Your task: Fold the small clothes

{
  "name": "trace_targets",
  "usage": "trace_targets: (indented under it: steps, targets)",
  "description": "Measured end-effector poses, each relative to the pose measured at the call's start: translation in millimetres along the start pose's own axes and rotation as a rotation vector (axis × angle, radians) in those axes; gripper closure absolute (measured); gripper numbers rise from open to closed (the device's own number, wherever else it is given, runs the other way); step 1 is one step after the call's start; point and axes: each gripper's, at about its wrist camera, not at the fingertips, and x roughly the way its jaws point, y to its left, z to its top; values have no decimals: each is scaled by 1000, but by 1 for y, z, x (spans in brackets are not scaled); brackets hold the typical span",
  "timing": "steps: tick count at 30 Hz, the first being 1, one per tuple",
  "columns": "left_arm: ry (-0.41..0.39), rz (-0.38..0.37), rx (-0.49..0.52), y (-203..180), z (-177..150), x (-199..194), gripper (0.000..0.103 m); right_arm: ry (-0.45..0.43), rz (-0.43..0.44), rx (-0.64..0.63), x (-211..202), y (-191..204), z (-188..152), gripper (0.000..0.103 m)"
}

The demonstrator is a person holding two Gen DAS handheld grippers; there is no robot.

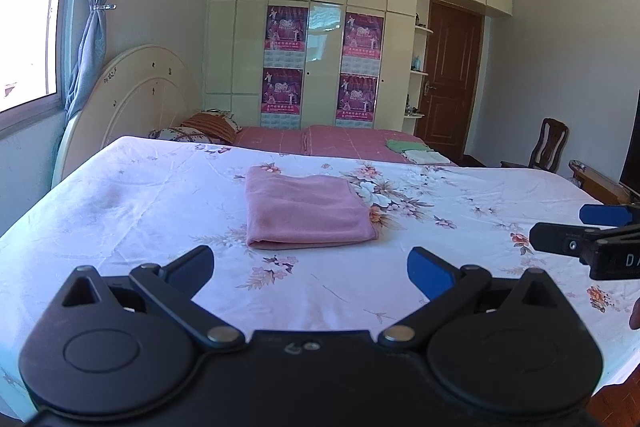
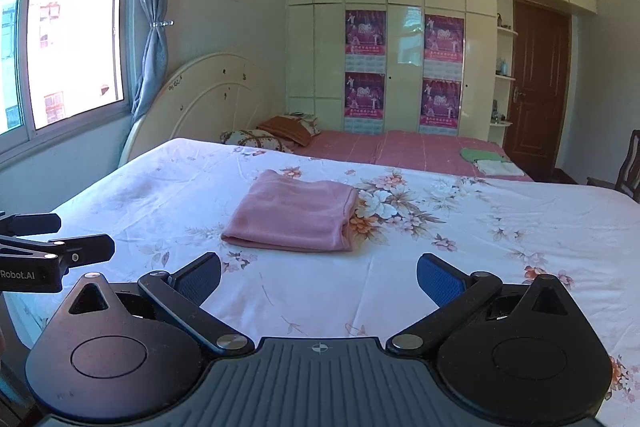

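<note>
A pink cloth (image 1: 306, 213) (image 2: 294, 215) lies folded into a neat rectangle in the middle of the floral bedsheet (image 1: 140, 211) (image 2: 500, 227). My left gripper (image 1: 310, 269) is open, held back from the cloth's near edge with nothing between its fingers. My right gripper (image 2: 318, 277) is open too, also short of the cloth and empty. In the left wrist view the right gripper's fingers (image 1: 560, 237) reach in from the right edge. In the right wrist view the left gripper's fingers (image 2: 86, 247) show at the left edge.
Folded green and white cloths (image 1: 418, 151) (image 2: 490, 161) lie on the red bedcover (image 1: 340, 141) at the far end. Pillows (image 1: 200, 129) rest by the round headboard (image 1: 148, 91). Beyond stand a cream wardrobe (image 1: 320, 27), a brown door (image 1: 450, 79) and a wooden chair (image 1: 548, 145).
</note>
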Motion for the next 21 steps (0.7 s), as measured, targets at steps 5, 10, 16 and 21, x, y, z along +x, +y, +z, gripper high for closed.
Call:
trace_targets:
  steps: [5, 10, 16, 21]
  targets:
    - [-12, 4, 19, -1, -1, -6, 1, -22, -3, 0, -6, 2, 0, 0]
    - [-15, 5, 20, -1, -1, -7, 1, -25, 11, -6, -5, 4, 3, 0]
    - [-19, 9, 21, 0, 0, -9, 1, -29, 22, -23, -3, 9, 5, 0]
    - [-15, 6, 24, -1, 0, -8, 1, -30, 19, -22, -2, 7, 5, 0]
